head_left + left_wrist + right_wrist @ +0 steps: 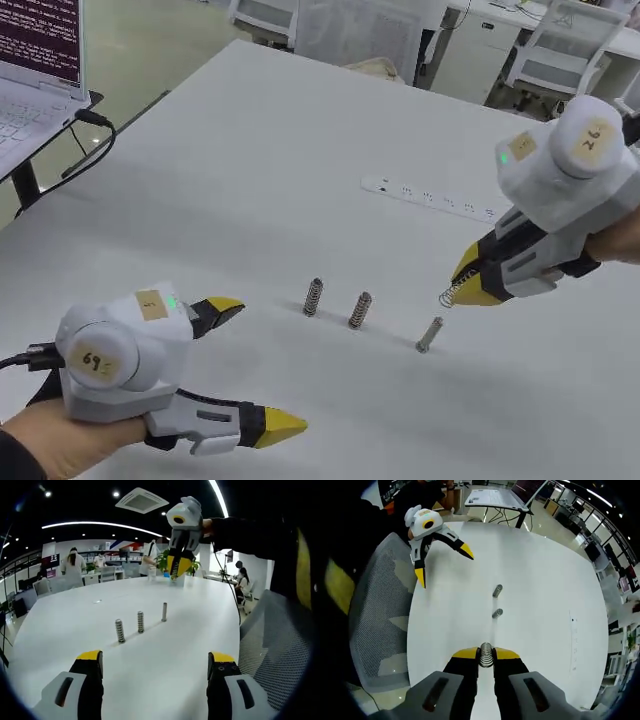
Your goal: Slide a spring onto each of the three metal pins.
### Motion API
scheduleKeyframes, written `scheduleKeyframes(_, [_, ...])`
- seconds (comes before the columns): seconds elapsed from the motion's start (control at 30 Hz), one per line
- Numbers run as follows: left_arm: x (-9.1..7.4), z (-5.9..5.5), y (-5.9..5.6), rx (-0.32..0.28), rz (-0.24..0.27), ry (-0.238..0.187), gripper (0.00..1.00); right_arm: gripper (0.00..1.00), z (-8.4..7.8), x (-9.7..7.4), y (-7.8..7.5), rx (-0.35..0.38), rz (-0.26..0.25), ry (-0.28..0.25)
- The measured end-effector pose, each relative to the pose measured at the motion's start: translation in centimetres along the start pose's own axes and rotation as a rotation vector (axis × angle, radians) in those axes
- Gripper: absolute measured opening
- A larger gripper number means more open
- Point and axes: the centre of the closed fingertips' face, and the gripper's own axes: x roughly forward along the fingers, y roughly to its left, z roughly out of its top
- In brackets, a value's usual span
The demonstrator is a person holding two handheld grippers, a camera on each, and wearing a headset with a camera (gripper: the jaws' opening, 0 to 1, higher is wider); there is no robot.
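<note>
The white tabletop (300, 150) is taking up most of the head view. Its left edge is running diagonally from the far side down toward the laptop (30, 60), which is standing just beyond that edge with a black cable (95, 140) hanging beside it. Office chairs (565, 45) are standing behind the far edge. The left gripper (265, 365) is hovering over the near left part of the tabletop, its fingers (90, 662) spread wide and holding nothing, with much bare surface lying in front of it. The right gripper (463, 284) is hanging above the tabletop at the right, tilted downward. Its fingers (465, 656) are pinching the loose spring (486, 656), and one end of it is sticking out past the tips. A white power strip (430, 198) is lying flat on the far right part of the tabletop. Near the middle, the left pin (313, 296), the middle pin (359, 310) and the bare pin (429, 334) are standing upright in a row, well apart from the power strip. The left pin and the middle pin are each wearing a spring already. The bare pin is standing nearest to the right gripper, just below the loose spring and not touching it. Open surface is lying on all sides of the row.
</note>
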Motion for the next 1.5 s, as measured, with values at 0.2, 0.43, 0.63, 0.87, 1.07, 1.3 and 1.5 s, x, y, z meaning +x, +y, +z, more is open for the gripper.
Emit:
scheduleKeyframes(0.2, [0.0, -0.2, 0.0, 0.002, -0.003, 0.011, 0.81, 0.08, -1.3, 1.1, -0.8, -0.003, 0.006, 0.068])
scheduleKeyframes(0.43, [-0.1, -0.3, 0.2, -0.003, 0.002, 0.012, 0.8, 0.08, -2.3, 2.5, -1.4, -0.032, 0.014, 0.147])
scheduleKeyframes(0.63, [-0.1, -0.3, 0.3, -0.005, 0.004, 0.013, 0.8, 0.08, -2.6, 3.3, -1.6, -0.034, 0.032, 0.166])
scheduleKeyframes(0.87, [0.1, -0.3, 0.3, -0.007, -0.001, 0.013, 0.79, 0.08, -2.8, 4.1, -1.8, -0.011, 0.047, 0.15])
scheduleKeyframes(1.07, [0.1, -0.3, 0.4, -0.008, -0.002, 0.015, 0.78, 0.08, -3.4, 4.7, -1.9, 0.007, 0.061, 0.151])
scheduleKeyframes(1.3, [0.2, -0.5, 0.3, -0.009, -0.004, 0.022, 0.77, 0.08, -3.3, 5.1, -1.8, 0.008, 0.065, 0.144])
scheduleKeyframes(1.5, [0.2, -0.6, 0.3, -0.01, -0.007, 0.029, 0.75, 0.08, -3.4, 5.5, -1.9, 0.009, 0.068, 0.144])
